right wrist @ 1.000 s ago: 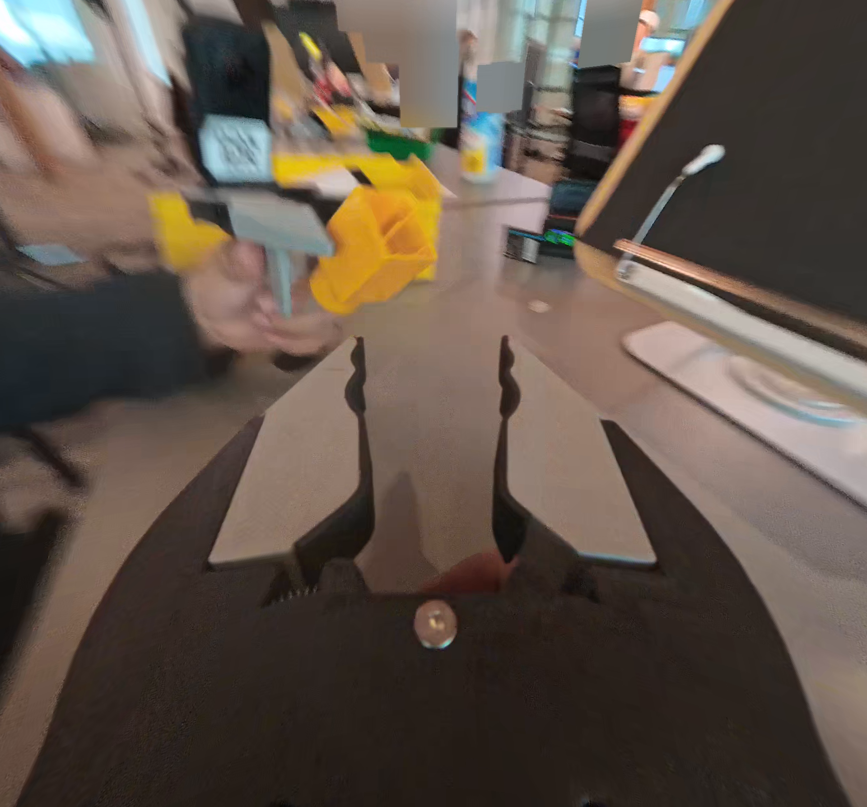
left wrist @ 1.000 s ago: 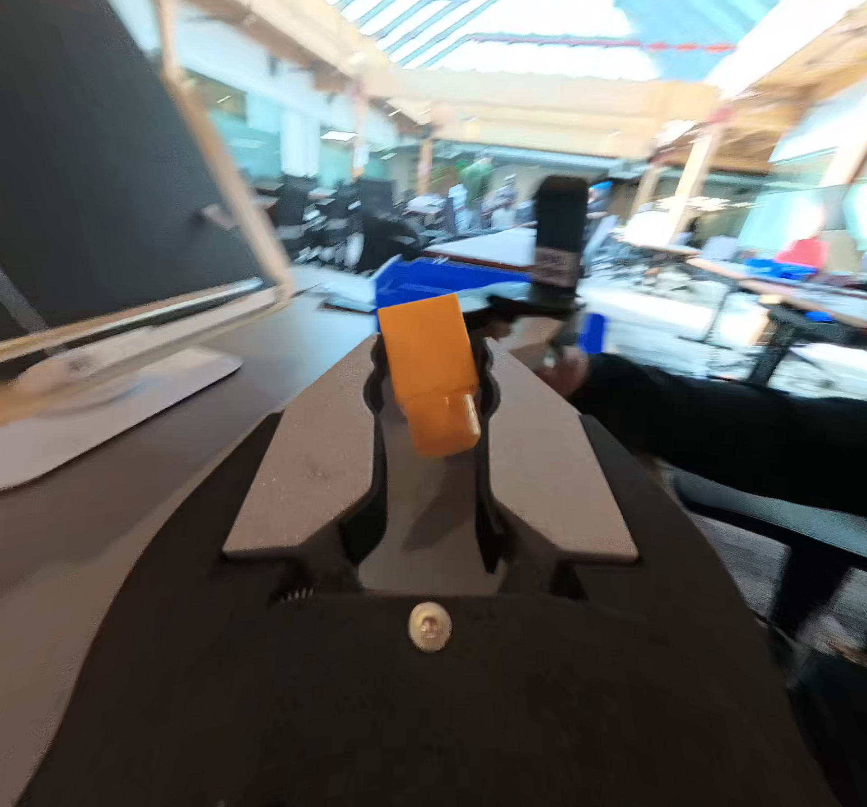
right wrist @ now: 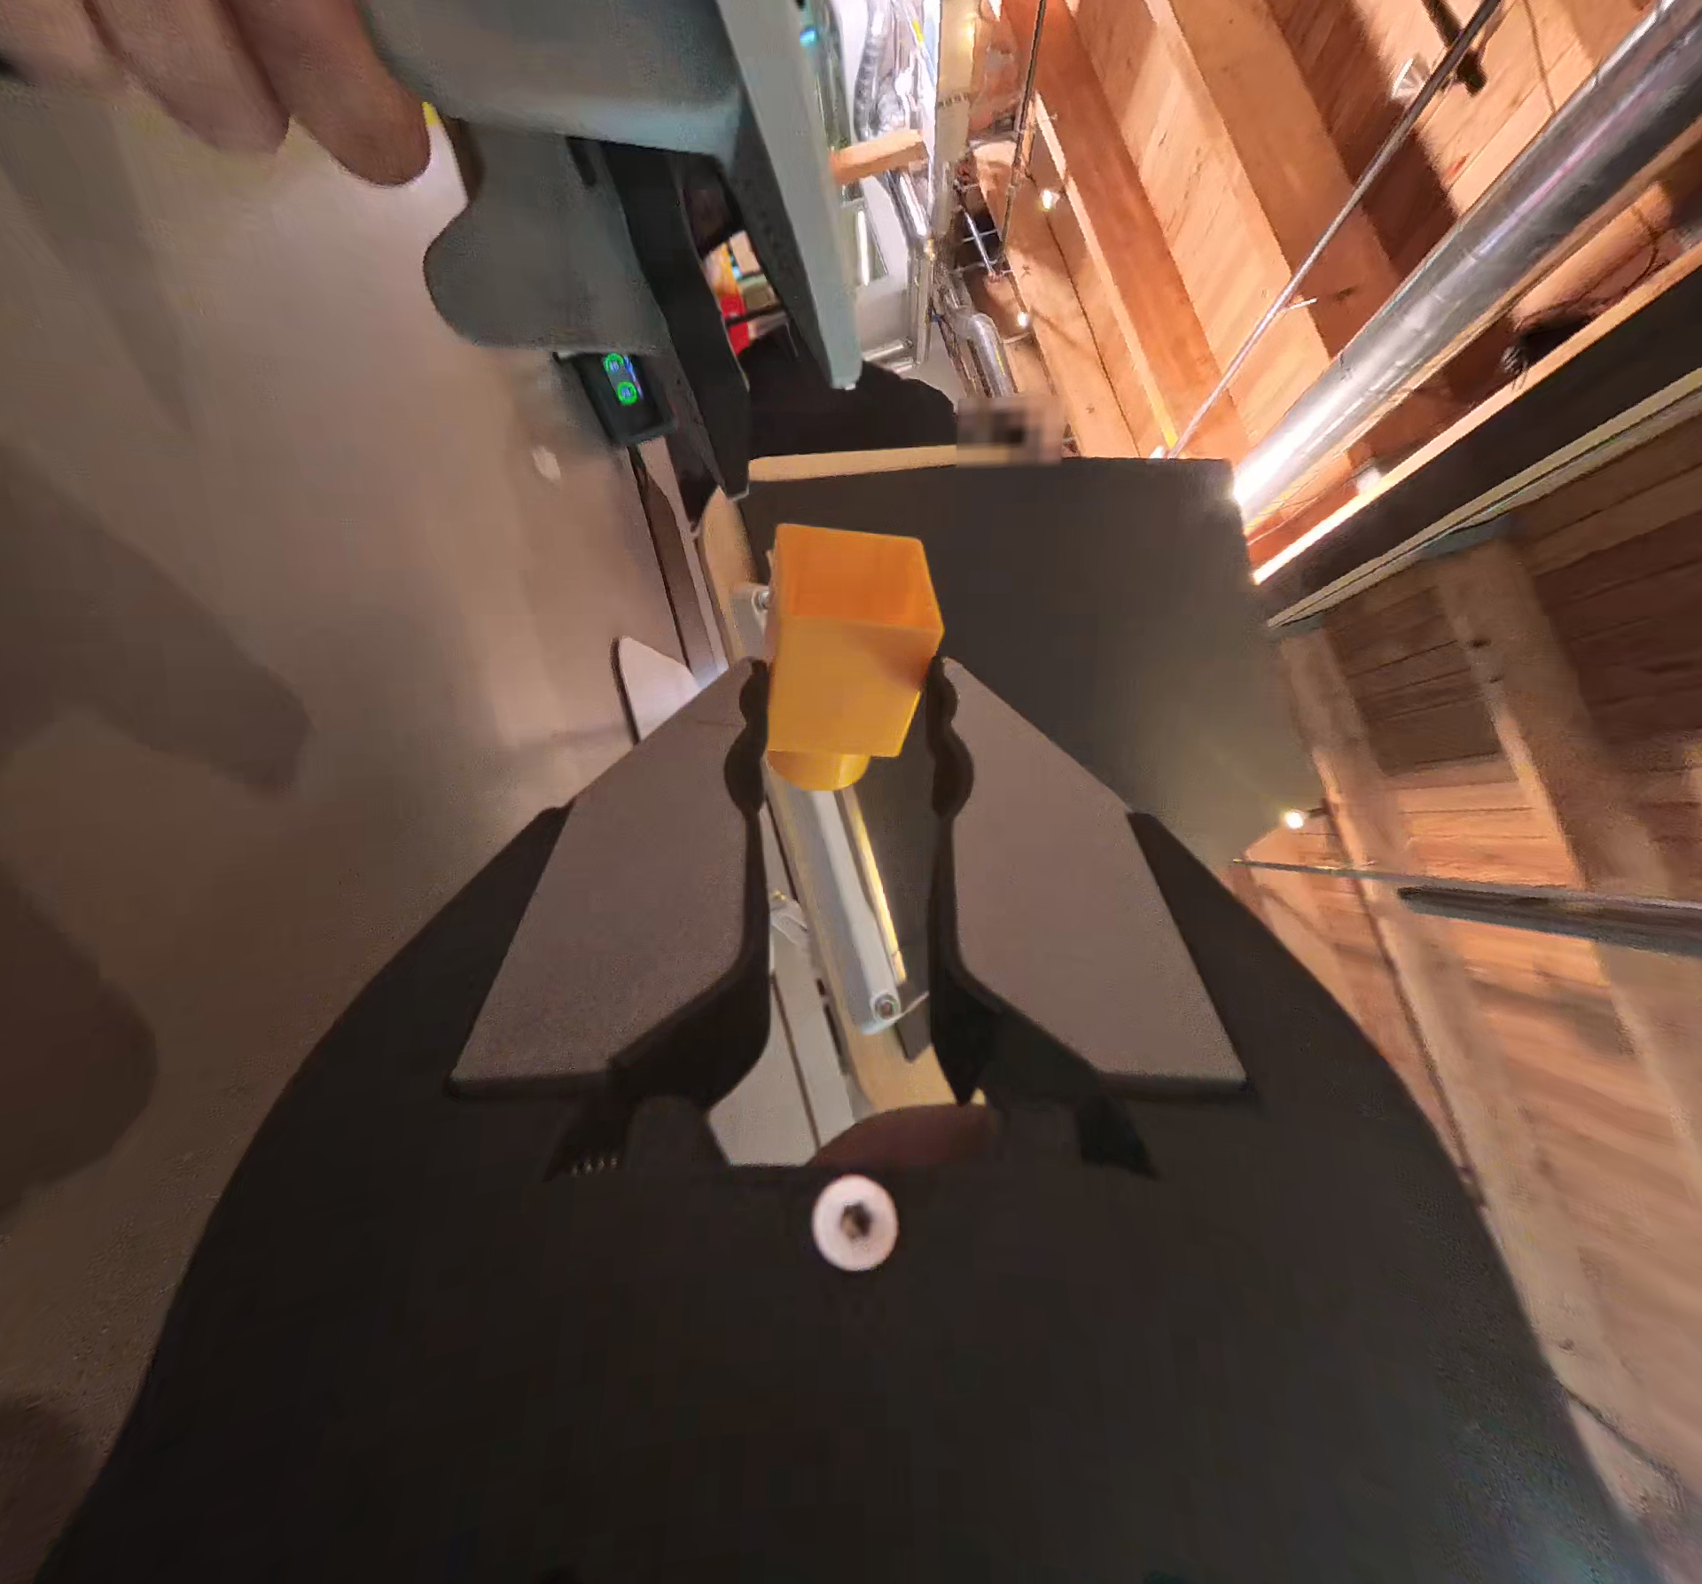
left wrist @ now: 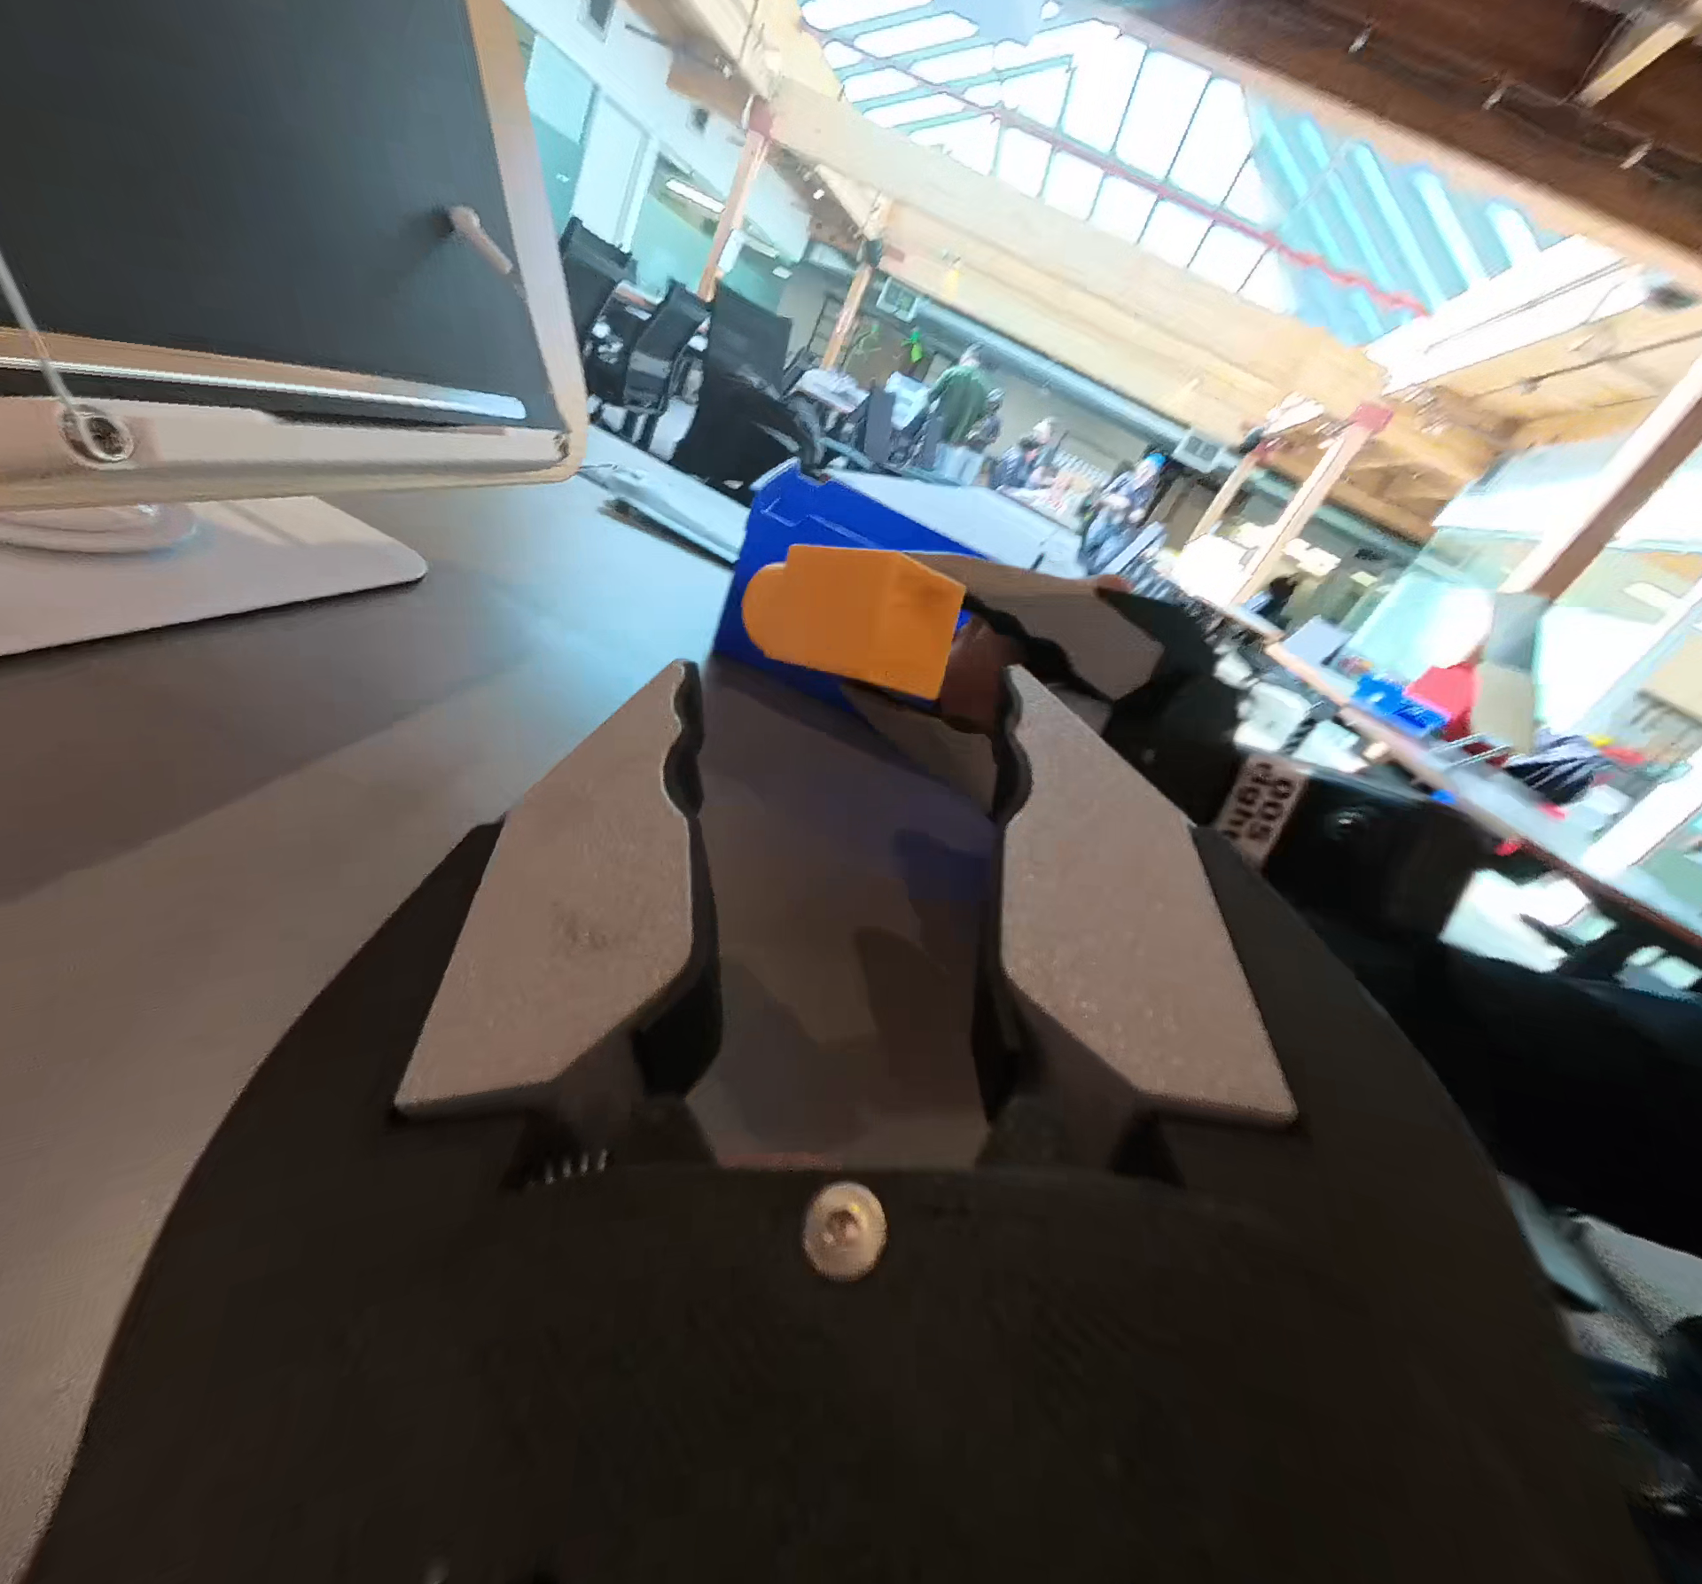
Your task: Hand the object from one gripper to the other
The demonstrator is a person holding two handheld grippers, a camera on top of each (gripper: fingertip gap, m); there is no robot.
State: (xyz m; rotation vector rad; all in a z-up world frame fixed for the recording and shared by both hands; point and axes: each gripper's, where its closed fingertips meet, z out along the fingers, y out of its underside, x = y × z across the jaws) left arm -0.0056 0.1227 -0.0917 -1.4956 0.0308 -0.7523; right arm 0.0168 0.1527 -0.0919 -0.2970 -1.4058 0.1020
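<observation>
Our right gripper (right wrist: 845,692) pinches the smooth boxy orange plastic piece (right wrist: 849,651); our left gripper (left wrist: 847,711) gapes empty, piece at twelve o'clock.

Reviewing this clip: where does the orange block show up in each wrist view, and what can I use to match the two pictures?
Left wrist view: orange block sits above centre, beyond the open left gripper, held by the right gripper coming in from the right.
Right wrist view: orange block is centre, clamped at the right gripper's tips.
Shared landmark: the black monitor.
</observation>
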